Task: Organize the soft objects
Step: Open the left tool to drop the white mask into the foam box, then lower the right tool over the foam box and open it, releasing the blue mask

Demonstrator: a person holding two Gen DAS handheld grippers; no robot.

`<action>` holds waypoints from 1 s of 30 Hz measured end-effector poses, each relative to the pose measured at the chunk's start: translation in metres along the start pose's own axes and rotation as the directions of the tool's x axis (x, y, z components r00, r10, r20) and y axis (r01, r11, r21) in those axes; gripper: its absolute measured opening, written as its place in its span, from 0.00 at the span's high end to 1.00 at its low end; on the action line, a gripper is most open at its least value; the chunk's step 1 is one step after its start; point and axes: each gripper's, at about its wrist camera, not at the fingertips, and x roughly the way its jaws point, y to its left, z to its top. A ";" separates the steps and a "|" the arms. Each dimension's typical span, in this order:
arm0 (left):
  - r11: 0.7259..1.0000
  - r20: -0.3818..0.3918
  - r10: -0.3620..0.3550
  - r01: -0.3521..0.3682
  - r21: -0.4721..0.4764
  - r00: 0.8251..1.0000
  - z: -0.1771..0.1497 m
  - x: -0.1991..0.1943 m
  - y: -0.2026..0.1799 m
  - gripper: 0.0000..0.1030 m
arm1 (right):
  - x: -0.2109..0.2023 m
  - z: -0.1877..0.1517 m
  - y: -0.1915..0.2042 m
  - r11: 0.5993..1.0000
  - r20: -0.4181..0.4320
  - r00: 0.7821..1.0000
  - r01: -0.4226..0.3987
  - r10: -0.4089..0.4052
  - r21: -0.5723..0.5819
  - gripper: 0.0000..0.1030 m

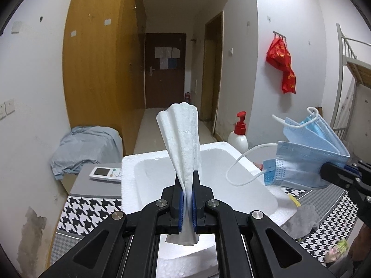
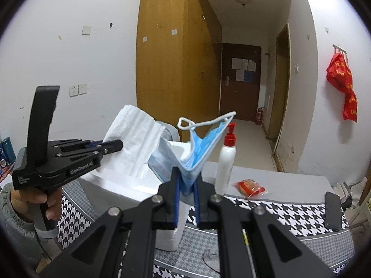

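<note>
My left gripper (image 1: 187, 180) is shut on a folded white paper towel (image 1: 183, 136) that stands up between its blue pads, held above a white foam box (image 1: 262, 194). My right gripper (image 2: 186, 180) is shut on a blue surgical mask (image 2: 197, 150), its white ear loops sticking up. In the left wrist view the mask (image 1: 308, 153) hangs at the right, over the box's right rim, held by the right gripper (image 1: 324, 172). In the right wrist view the left gripper (image 2: 118, 144) holds the towel (image 2: 134, 143) above the foam box (image 2: 171, 236).
A table with a houndstooth cloth (image 2: 278, 210) carries a white pump bottle with red cap (image 2: 226, 159), a red snack packet (image 2: 250, 187), a black phone (image 2: 332, 210) and a white remote (image 1: 105, 173). A grey cloth (image 1: 301, 220) lies by the box. A blue-grey garment (image 1: 85, 146) is heaped at the left.
</note>
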 end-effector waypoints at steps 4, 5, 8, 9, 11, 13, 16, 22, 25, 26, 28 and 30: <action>1.000 -0.011 0.010 -0.010 0.014 1.000 0.000 0.004 -0.003 0.91 | -0.001 0.000 -0.002 1.000 -0.002 1.000 0.010 -0.010 0.008 0.87; 1.000 -0.012 0.011 -0.011 0.016 1.000 0.000 0.004 -0.002 0.83 | -0.001 0.001 0.000 1.000 -0.002 1.000 0.012 -0.012 0.010 0.87; 0.999 -0.002 0.033 -0.033 0.021 0.999 -0.001 0.003 -0.003 0.36 | 0.001 0.004 0.003 1.000 -0.004 1.000 0.017 -0.017 0.012 0.87; 0.999 0.009 0.043 -0.043 0.016 0.999 -0.001 0.001 -0.003 0.29 | 0.001 0.004 0.004 1.000 -0.004 1.000 0.019 -0.019 0.013 0.87; 0.998 0.029 0.060 -0.060 0.008 0.998 -0.001 -0.003 -0.001 0.18 | 0.001 0.004 0.003 1.000 -0.002 1.000 0.019 -0.019 0.016 0.87; 0.998 0.037 0.063 -0.063 0.014 0.997 -0.002 -0.006 -0.001 0.10 | 0.001 0.003 0.003 1.000 -0.005 1.000 0.020 -0.020 0.016 0.87; 0.996 0.070 0.082 -0.084 0.017 0.994 -0.003 -0.015 -0.001 0.03 | 0.000 0.001 0.005 1.000 -0.004 1.000 0.018 -0.018 0.014 0.87; 0.994 0.102 0.112 -0.113 -0.001 0.988 -0.004 -0.031 0.005 0.01 | 0.002 0.002 0.006 1.000 -0.003 1.000 0.012 -0.012 0.005 0.87; 0.992 0.108 0.127 -0.126 -0.014 0.986 -0.007 -0.040 0.010 0.01 | 0.004 0.005 0.010 1.000 -0.004 1.000 0.004 -0.004 -0.003 0.87; 0.991 0.108 0.134 -0.133 -0.016 0.985 -0.008 -0.041 0.010 0.01 | 0.004 0.005 0.011 1.000 -0.003 1.000 0.002 -0.002 -0.003 0.87; 0.989 0.110 0.150 -0.149 -0.016 0.983 -0.009 -0.047 0.011 0.01 | 0.006 0.006 0.014 1.000 -0.003 1.000 -0.008 0.008 -0.009 0.87; 0.987 0.114 0.158 -0.158 -0.015 0.981 -0.011 -0.052 0.012 0.01 | 0.007 0.007 0.016 1.000 -0.002 1.000 -0.016 0.016 -0.018 0.87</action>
